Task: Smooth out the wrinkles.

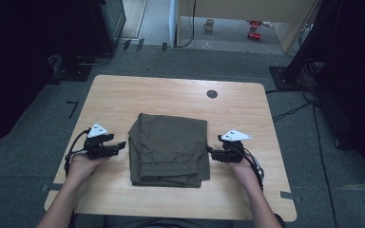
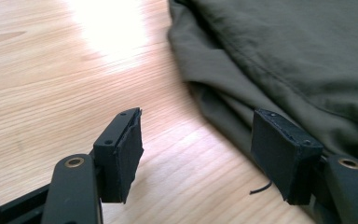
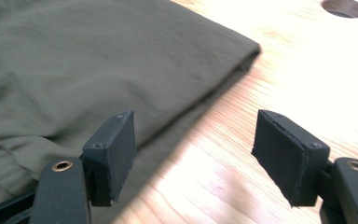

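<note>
Now you flank the folded olive garment [image 1: 168, 149], lying mid-bench [image 1: 123, 95].
Your left gripper [image 1: 121, 145] and right gripper [image 1: 208, 150] sit just beside its 2 side edges, both released, nothing between the jaws. It looks soft, light and limp, so it will likely sag and unfold if lifted carelessly; take hold through all stacked layers at the side folds, not the top sheet alone.
</note>
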`<state>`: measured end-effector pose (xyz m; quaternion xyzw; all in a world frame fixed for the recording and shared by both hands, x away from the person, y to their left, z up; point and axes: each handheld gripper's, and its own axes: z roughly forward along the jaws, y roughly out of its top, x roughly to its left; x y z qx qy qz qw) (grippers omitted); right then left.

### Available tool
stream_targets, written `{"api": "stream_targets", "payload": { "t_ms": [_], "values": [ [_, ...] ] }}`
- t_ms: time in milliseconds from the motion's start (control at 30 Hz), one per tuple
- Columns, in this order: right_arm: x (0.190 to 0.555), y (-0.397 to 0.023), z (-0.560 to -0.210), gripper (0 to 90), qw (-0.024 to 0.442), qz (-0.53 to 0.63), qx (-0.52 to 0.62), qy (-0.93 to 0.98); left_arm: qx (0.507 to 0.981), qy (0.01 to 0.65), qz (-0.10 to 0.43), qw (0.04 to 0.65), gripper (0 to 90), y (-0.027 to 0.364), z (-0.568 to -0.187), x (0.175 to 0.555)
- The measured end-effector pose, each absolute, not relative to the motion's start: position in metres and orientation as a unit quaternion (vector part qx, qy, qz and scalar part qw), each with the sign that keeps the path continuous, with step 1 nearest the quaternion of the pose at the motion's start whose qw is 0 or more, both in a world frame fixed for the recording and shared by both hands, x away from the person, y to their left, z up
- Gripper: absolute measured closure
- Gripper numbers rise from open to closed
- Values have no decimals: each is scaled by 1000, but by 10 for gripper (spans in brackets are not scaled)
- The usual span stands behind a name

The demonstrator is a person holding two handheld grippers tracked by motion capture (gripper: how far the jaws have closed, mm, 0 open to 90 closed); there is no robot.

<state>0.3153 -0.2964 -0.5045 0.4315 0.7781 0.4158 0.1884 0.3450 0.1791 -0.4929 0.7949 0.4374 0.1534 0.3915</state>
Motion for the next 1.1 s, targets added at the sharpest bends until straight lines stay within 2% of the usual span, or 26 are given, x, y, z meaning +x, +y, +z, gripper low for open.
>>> {"api": "stream_targets", "payload": {
  "t_ms": [1100],
  "values": [
    [323,-377,-517,269,225,391,518,727,783,477,204,343,345,223,-509,359]
  ]
}}
